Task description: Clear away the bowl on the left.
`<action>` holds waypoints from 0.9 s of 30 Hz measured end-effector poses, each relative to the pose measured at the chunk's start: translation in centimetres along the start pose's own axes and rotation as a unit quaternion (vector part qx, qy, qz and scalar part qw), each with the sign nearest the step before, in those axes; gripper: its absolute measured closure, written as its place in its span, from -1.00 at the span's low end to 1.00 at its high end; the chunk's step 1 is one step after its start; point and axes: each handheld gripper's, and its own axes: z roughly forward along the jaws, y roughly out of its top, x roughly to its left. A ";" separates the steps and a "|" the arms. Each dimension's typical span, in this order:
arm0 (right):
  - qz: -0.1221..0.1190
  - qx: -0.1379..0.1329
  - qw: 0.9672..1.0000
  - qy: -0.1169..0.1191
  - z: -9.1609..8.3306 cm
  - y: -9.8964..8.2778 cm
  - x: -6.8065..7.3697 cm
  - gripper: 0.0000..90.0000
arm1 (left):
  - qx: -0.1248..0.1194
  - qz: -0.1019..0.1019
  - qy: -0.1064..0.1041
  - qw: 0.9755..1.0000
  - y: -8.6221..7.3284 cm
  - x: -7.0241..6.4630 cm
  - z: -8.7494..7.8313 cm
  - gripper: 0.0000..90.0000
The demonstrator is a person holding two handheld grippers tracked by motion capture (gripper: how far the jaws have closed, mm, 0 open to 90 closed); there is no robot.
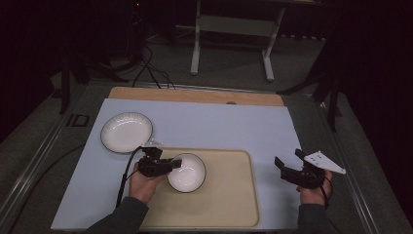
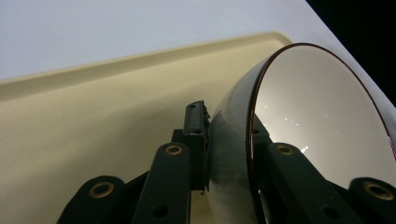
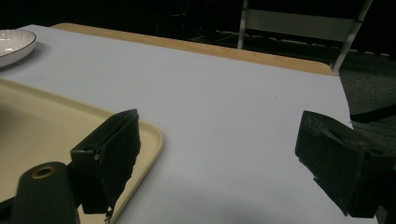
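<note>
A white bowl (image 1: 187,172) with a dark rim sits over the left part of the cream tray (image 1: 229,195). My left gripper (image 1: 174,165) is shut on the bowl's left rim. In the left gripper view the bowl (image 2: 317,116) stands tilted on edge, its wall pinched between the two black jaws, one pad (image 2: 196,122) pressing its outside. A white plate (image 1: 126,131) with a dark rim lies on the pale mat, back left of the tray. My right gripper (image 1: 287,163) hovers open at the mat's right edge, nothing between its fingers (image 3: 114,154).
The pale blue mat (image 1: 219,122) covers a wooden table whose far edge (image 1: 195,95) shows bare. A metal frame (image 1: 231,29) stands on the floor beyond. The tray's corner (image 3: 154,135) lies just left of my right gripper.
</note>
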 end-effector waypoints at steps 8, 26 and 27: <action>0.000 0.000 1.000 0.000 0.0 0.0 0.0 -0.70 | 0.039 -0.003 -0.001 0.999 -0.6 -0.2 1.4 0.74; 0.001 0.000 1.000 -0.001 0.0 0.0 0.0 -0.70 | -0.004 -0.014 0.023 1.000 0.1 1.5 -1.1 0.02; 0.001 0.000 1.000 0.000 0.0 0.0 0.0 -0.70 | -0.013 -0.011 0.028 0.999 0.2 1.6 -1.7 -0.03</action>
